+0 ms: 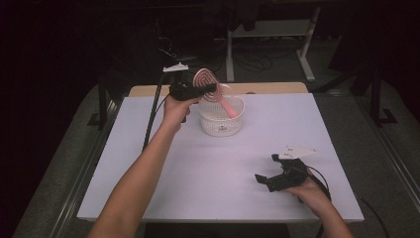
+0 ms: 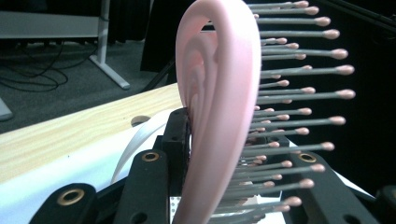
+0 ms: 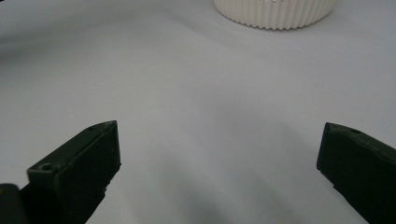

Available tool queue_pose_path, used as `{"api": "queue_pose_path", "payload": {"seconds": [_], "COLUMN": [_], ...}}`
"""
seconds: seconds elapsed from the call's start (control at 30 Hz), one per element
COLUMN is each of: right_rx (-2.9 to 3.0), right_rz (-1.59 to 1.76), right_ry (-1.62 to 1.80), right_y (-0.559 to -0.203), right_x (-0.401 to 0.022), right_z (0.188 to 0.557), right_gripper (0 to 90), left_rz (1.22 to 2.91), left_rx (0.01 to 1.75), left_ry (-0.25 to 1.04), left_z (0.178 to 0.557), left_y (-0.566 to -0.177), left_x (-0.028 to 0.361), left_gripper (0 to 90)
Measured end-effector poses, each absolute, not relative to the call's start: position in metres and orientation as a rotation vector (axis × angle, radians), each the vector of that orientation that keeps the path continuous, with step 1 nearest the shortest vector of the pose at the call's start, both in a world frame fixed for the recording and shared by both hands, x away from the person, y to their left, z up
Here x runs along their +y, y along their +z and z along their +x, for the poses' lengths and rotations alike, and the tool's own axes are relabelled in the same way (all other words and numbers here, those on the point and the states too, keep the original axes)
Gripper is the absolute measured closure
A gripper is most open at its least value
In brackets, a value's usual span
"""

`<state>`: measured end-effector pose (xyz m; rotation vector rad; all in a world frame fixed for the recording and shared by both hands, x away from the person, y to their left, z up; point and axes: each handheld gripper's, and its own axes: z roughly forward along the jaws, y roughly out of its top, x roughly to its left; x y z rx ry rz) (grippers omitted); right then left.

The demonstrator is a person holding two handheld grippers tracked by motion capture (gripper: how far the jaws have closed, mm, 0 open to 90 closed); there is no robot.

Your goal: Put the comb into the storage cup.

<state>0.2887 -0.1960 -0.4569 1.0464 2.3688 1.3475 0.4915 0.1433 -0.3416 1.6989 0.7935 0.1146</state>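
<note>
A pink hairbrush (image 1: 210, 88) with grey, pink-tipped bristles hangs over the white ribbed basket (image 1: 221, 126) at the back middle of the table. Its handle dips down into the basket. My left gripper (image 1: 207, 89) is shut on the brush's head, just left of the basket and above its rim. In the left gripper view the brush (image 2: 219, 107) stands upright between the black jaws, bristles pointing right. My right gripper (image 1: 263, 171) rests low near the front right of the table, open, with nothing between its fingers (image 3: 79, 168).
The white tabletop (image 1: 213, 168) lies between the two hands. A light wooden strip (image 1: 267, 88) runs along its far edge. Behind it are dark floor, cables and the white legs of a desk frame (image 1: 304, 49). The basket's base (image 3: 275, 13) shows ahead of my right gripper.
</note>
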Motion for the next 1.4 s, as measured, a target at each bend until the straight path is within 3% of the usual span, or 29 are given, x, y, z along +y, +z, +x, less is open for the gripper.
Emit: {"api": "queue_pose_path", "payload": {"seconds": [0.5,1.4], "right_rx": [2.372,2.376], "right_rz": [1.044,1.041], "right_ry": [1.341,1.335], "right_y": [-0.457,-0.458], "right_x": [-0.196,-0.195], "right_z": [0.289,0.289], "right_gripper": [0.0,0.0], "left_rz": [1.707,1.723], "left_rx": [0.859,0.894], "left_ry": [0.061,0.083], "left_z": [0.499,0.506], "left_y": [-0.372,-0.385], "left_x": [0.143,0.165], "left_gripper": [64.4,59.8]}}
